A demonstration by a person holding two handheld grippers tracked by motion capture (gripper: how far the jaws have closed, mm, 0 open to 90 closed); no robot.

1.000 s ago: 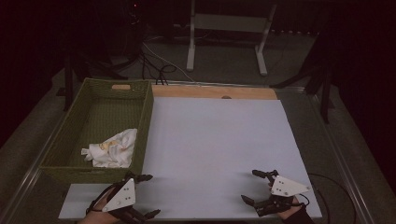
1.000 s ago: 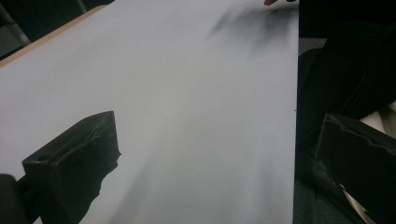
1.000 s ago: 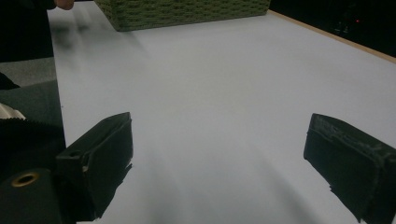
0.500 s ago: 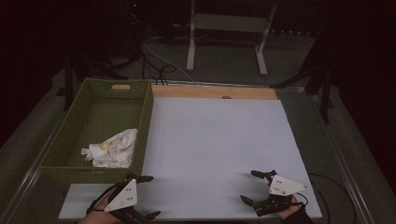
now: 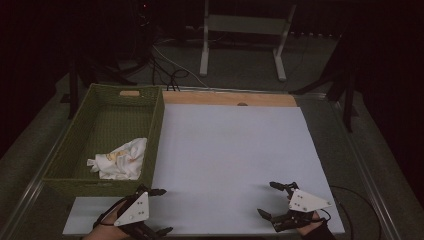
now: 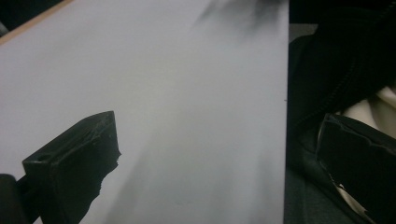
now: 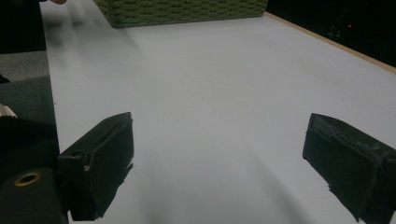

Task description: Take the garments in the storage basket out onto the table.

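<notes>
Right now both of your grippers sit low at the near edge of the white board (image 5: pixel 230 160), and both have their jaws spread wide with nothing between them: the left gripper (image 5: pixel 156 212) just in front of the green woven basket (image 5: pixel 157 125), the right gripper (image 5: pixel 272 200) well apart from it toward the near right corner. The nearest thing to work on is the crumpled white cloth (image 5: pixel 120 159), which lies inside the basket at its near end, close against the right wall.

To reach it well, I would lift your left gripper clear over the basket's near wall before you lower it, since the rim stands between the jaws and the cloth. Come down on a raised fold near the middle of the bundle, not a loose corner, so that it should lift as one piece. Keep the jaws wide until a fold sits between them. Your right gripper can wait over the board.

By count: one basket, one cloth, one white board, one wooden strip (image 5: pixel 227 98) along its far edge, two grippers.
</notes>
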